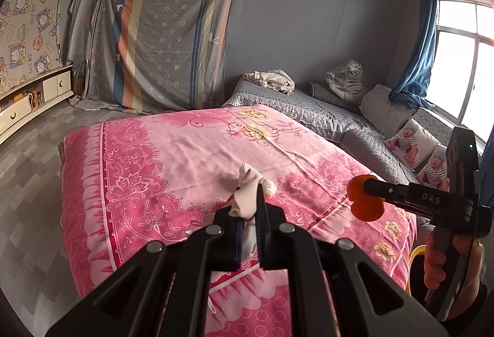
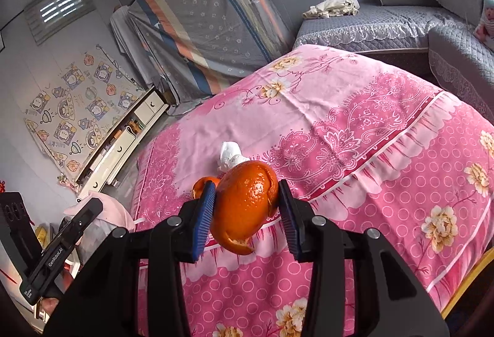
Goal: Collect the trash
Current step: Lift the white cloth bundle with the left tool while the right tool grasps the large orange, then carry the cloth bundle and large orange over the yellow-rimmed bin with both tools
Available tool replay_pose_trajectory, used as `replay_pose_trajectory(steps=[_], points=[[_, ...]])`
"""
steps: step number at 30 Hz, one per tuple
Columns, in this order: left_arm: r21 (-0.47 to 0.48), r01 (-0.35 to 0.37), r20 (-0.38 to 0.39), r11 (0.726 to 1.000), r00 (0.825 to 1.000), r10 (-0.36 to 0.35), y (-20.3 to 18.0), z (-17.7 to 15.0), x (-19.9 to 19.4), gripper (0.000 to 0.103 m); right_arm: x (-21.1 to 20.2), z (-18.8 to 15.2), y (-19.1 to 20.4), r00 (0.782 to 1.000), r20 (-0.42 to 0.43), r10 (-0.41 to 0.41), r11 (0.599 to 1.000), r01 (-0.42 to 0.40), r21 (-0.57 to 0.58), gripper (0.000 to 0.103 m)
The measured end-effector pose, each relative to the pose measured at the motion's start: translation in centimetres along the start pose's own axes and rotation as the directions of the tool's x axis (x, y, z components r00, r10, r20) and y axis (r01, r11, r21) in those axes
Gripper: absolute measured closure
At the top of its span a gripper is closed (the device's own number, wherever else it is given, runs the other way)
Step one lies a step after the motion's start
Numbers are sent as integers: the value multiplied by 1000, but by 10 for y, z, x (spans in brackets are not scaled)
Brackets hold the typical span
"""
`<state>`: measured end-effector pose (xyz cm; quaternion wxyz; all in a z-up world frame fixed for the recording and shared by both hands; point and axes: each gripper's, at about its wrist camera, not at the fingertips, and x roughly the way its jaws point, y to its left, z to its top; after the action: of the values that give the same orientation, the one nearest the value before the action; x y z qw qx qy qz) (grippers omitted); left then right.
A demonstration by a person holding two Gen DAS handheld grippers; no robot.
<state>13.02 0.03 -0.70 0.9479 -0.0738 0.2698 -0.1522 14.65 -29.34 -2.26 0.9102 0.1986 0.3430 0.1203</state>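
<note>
In the left wrist view my left gripper (image 1: 250,208) is shut on a crumpled pinkish-white tissue (image 1: 247,198), held above the pink floral cloth (image 1: 185,151). My right gripper (image 2: 247,208) is shut on a large curl of orange peel (image 2: 247,204), its blue pads (image 2: 205,213) pressing both sides. Seen from the left wrist, the same peel (image 1: 366,199) sits at the tip of the right gripper (image 1: 367,185), lifted off the cloth at the right. Another white crumpled tissue (image 2: 230,154) lies on the cloth (image 2: 339,108) just beyond the peel.
A grey quilted sofa (image 1: 355,127) with cushions runs along the far right under a window (image 1: 463,59). A low white cabinet (image 1: 27,102) lines the left wall. A striped sheet (image 1: 173,37) covers something tall at the back. A yellow rim (image 1: 415,259) shows past the cloth's right edge.
</note>
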Motion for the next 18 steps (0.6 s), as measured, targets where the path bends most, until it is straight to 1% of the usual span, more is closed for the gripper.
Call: replay_pose_trajectory(steps=[3, 8, 15, 18], points=[[7, 29, 12, 1000, 1000, -29, -10, 3, -6, 97, -19, 3, -1, 1000, 30, 3, 1000, -3, -3, 64], [44, 57, 39, 997, 997, -59, -37, 7, -20, 97, -50, 5, -1, 996, 86, 7, 1000, -6, -11, 64], [94, 124, 67, 988, 989, -130, -74, 13, -39, 97, -91, 3, -5, 987, 159, 1, 1000, 3, -24, 64], [115, 155, 64, 981, 985, -163, -90, 14, -42, 97, -107, 2, -12, 982, 188, -9, 1000, 12, -16, 64]])
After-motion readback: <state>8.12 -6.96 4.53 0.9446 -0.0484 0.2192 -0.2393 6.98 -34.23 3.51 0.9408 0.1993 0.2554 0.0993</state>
